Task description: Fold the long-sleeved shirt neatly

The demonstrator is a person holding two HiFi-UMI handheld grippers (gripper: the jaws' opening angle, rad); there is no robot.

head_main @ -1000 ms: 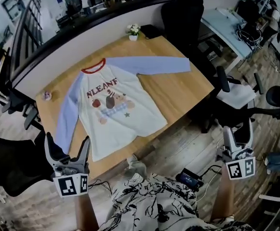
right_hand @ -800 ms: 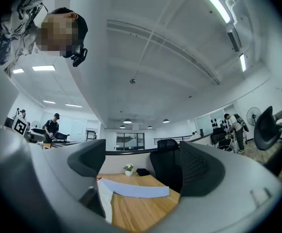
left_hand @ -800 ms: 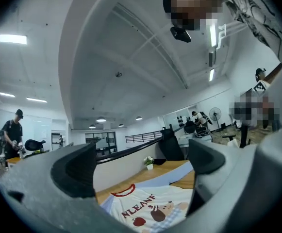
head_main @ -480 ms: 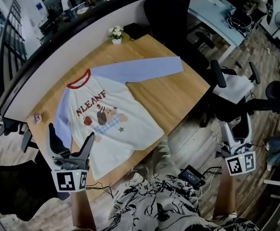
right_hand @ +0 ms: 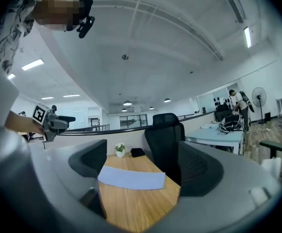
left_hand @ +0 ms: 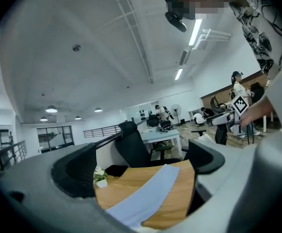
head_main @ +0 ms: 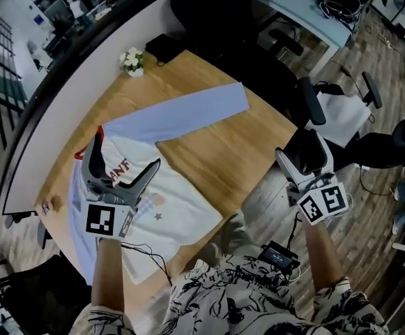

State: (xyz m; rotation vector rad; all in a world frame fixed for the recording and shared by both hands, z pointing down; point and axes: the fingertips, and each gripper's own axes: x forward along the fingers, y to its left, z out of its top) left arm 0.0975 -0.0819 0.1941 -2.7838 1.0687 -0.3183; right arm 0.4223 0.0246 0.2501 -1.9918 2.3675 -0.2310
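The long-sleeved shirt (head_main: 181, 202) lies flat on the wooden table (head_main: 223, 152), white body, red collar, light blue sleeves. One sleeve (head_main: 181, 114) stretches out to the right; the other runs down the table's left side. My left gripper (head_main: 122, 155) hovers open above the shirt's chest, hiding the print. My right gripper (head_main: 301, 152) is open, off the table's right edge, holding nothing. In the left gripper view the blue sleeve (left_hand: 145, 193) shows between the open jaws. The right gripper view looks along the table at the sleeve (right_hand: 131, 179).
A small flower pot (head_main: 132, 61) and a black object (head_main: 164, 47) sit at the table's far edge by the partition wall. A black office chair (head_main: 209, 5) stands behind the table, another chair (head_main: 334, 110) to the right. A tiny pink object (head_main: 47, 205) lies at the left edge.
Both grippers have risen and moved forward: the left from the near table edge to over the shirt's chest, the right up toward the table's right edge. The shirt has not moved.
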